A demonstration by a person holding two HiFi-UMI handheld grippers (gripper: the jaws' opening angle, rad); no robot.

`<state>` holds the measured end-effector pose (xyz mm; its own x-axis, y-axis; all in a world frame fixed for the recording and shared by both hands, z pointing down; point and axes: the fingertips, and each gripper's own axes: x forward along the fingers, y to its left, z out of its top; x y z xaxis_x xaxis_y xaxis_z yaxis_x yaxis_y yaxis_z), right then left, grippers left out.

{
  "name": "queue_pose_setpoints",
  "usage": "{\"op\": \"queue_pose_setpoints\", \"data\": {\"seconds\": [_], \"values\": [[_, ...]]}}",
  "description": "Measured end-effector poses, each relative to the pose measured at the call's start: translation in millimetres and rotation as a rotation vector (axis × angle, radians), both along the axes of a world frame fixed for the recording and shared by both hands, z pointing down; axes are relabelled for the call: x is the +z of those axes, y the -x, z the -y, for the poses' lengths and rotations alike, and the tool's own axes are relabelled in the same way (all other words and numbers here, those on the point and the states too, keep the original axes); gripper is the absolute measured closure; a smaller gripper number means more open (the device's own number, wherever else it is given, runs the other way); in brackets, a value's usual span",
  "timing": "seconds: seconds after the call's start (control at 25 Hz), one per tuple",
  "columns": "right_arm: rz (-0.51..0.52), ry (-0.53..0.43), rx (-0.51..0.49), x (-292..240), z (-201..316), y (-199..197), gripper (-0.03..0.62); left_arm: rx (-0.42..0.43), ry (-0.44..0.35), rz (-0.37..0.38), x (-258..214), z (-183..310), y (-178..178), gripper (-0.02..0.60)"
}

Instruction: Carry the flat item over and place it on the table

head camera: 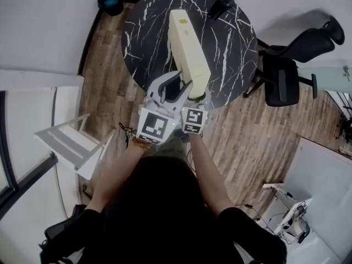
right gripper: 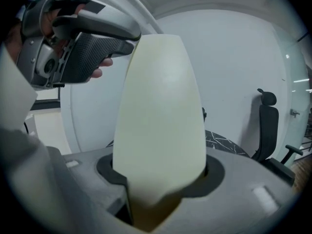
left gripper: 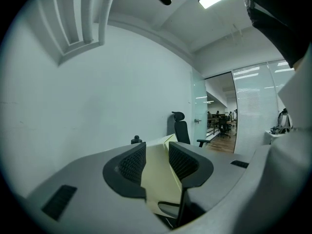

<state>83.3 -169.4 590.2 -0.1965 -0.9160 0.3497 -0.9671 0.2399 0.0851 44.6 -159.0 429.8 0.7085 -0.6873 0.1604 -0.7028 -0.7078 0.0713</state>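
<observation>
**Right tongs clamp the flat item over the round table; left tongs stand open**

The right gripper (right gripper: 161, 174) pinches the near end of the cream flat item (right gripper: 161, 111). Its two jaws press on opposite sides, and the item fills the whole gap between them. In its own view, the left gripper (left gripper: 156, 150) has its jaws part-way spread, with a thin edge of the flat item (left gripper: 158, 172) running between the ribbed pads. No view shows whether either pad touches the item.

In the head view the flat item (head camera: 188, 45) stretches lengthwise across the black marbled table (head camera: 231, 48), from near the far rim to the near rim. The left gripper (head camera: 171, 87) sits at the left side of its near end. The right gripper (head camera: 197, 99) is just beside it, and their marker cubes almost touch.

Both forearms reach forward from black sleeves, close together and nearly parallel, with the grippers pointing across the table and slightly down. In the right gripper view, fingers (right gripper: 100, 67) wrap the left gripper's handle.

The right gripper's jaws are mostly hidden under the item in the head view. Whether the item rests on the table top or hangs just above it cannot be told. A small dark object (head camera: 223, 4) at the table's far rim is too small to identify. An office chair (head camera: 286, 65) stands to the table's right.
</observation>
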Motion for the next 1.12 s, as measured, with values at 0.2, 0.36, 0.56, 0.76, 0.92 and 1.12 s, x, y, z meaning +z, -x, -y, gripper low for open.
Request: {"op": "queue_pose_setpoints", "data": {"seconds": [0.2,0.36,0.56,0.76,0.92,1.12], "values": [[-0.008,0.0,-0.026,7.3,0.3,3.2,0.329,0.113,-0.095,0.087,4.0,-1.3,-19.1,0.39],[0.001,0.061,-0.023,23.2,-0.1,-0.7,0.326,0.161,-0.078,0.139,26.3,-7.6,-27.8,0.382],[-0.048,0.161,-0.06,42.6,-3.9,-7.1,0.315,0.193,-0.064,0.15,45.5,-19.3,-33.7,0.379],[-0.071,0.243,-0.097,54.8,-11.9,-6.0,0.295,0.229,-0.055,0.175,60.3,-35.6,-40.2,0.38],[-0.084,0.293,-0.096,70.8,-22.2,-6.0,0.287,0.239,-0.038,0.173,71.3,-49.1,-41.2,0.382],[-0.068,0.355,-0.129,92.7,-38.9,1.8,0.276,0.277,0.008,0.196,92.3,-68.5,-39.7,0.38]]}}
